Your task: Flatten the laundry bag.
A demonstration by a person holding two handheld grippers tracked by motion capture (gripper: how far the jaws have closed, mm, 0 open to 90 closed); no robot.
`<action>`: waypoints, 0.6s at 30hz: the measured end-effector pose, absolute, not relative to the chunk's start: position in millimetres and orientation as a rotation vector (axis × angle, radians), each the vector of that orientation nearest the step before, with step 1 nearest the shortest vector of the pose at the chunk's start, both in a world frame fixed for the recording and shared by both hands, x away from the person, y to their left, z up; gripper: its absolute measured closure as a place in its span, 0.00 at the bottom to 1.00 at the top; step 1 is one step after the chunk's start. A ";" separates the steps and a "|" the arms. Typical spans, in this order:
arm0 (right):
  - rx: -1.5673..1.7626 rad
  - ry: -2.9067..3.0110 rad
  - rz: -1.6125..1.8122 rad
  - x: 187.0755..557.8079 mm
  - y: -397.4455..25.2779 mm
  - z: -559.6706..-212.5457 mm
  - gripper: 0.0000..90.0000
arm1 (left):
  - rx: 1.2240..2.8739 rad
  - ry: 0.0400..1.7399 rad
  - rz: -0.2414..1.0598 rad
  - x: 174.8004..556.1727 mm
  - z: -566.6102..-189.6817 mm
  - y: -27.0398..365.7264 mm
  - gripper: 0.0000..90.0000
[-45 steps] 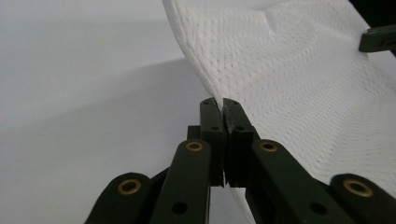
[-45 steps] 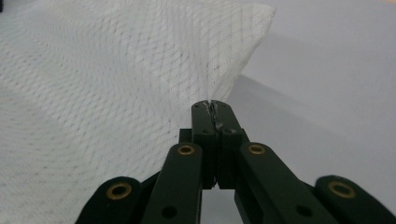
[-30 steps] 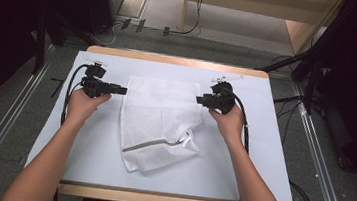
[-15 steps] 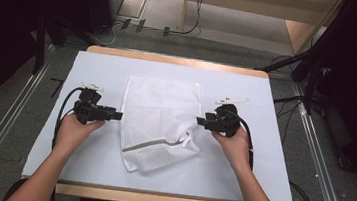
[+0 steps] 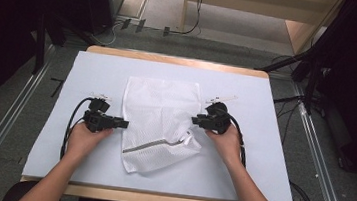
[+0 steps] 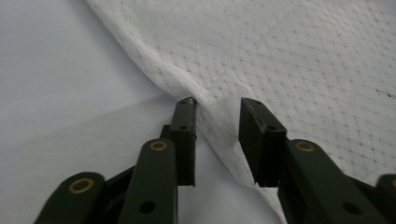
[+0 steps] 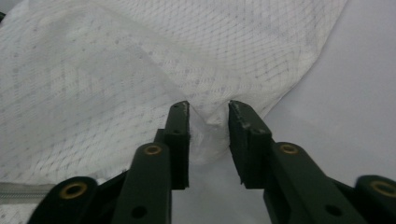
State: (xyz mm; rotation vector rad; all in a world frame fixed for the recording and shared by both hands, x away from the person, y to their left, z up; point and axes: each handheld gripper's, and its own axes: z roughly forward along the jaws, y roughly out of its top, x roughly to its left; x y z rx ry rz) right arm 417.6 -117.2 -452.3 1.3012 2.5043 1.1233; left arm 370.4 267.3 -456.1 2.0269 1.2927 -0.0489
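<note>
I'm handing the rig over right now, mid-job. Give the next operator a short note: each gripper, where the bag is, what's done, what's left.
Left gripper: jaws open, straddling a raised fold on the left edge of the white mesh bag; not yet clamped.
Right gripper: jaws open around a small pinch of the bag's right edge; not clamped either.
Bag: lies mid-table on the white sheet, upper part flat, lower part folded over at an angle, with its zipper facing up.
Done: both grippers are lined up on opposite side edges.
Left: probably shut both grippers, then lift or pull to straighten the bag.
</note>
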 end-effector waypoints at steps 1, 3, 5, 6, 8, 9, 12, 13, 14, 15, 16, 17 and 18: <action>1.302 2.511 1.116 419.3 -116.6 -452.5 0.86 | 2.035 1.286 -0.053 371.2 -456.7 266.0 0.86; 1.302 2.510 1.121 420.8 -115.7 -452.9 0.88 | 2.035 1.291 -0.057 371.7 -457.0 264.3 0.97; 1.298 2.521 1.101 423.3 -112.8 -452.4 0.95 | 2.060 1.274 -0.070 375.3 -457.2 262.2 1.00; 1.290 2.525 1.098 424.5 -112.2 -451.9 0.97 | 2.063 1.277 -0.082 377.1 -456.5 261.9 1.00; 1.286 2.532 1.092 425.4 -112.3 -450.4 0.98 | 2.070 1.273 -0.077 378.8 -455.1 262.8 1.00; 1.274 2.528 1.105 427.3 -114.3 -446.2 0.98 | 2.067 1.279 -0.060 382.7 -451.9 266.0 1.00; 1.270 2.536 1.117 431.5 -117.2 -441.6 0.99 | 2.044 1.295 -0.046 390.6 -447.7 271.9 1.00; 1.277 2.535 1.123 433.1 -118.0 -440.4 0.98 | 2.036 1.297 -0.039 393.9 -446.6 274.3 1.00; 1.280 2.539 1.132 435.3 -118.1 -439.6 0.98 | 2.028 1.301 -0.035 397.4 -445.4 276.4 1.00; 1.279 2.540 1.136 437.7 -118.1 -439.1 0.98 | 2.016 1.305 -0.029 400.8 -444.7 278.2 1.00; 1.281 2.546 1.138 440.4 -117.9 -438.8 0.98 | 2.012 1.308 -0.023 404.5 -444.0 279.8 1.00; 1.286 2.549 1.138 443.5 -117.2 -438.6 0.98 | 2.014 1.310 -0.020 408.0 -443.3 281.4 1.00; 1.285 2.553 1.136 446.9 -116.4 -438.7 0.98 | 2.014 1.311 -0.006 411.4 -442.5 282.6 1.00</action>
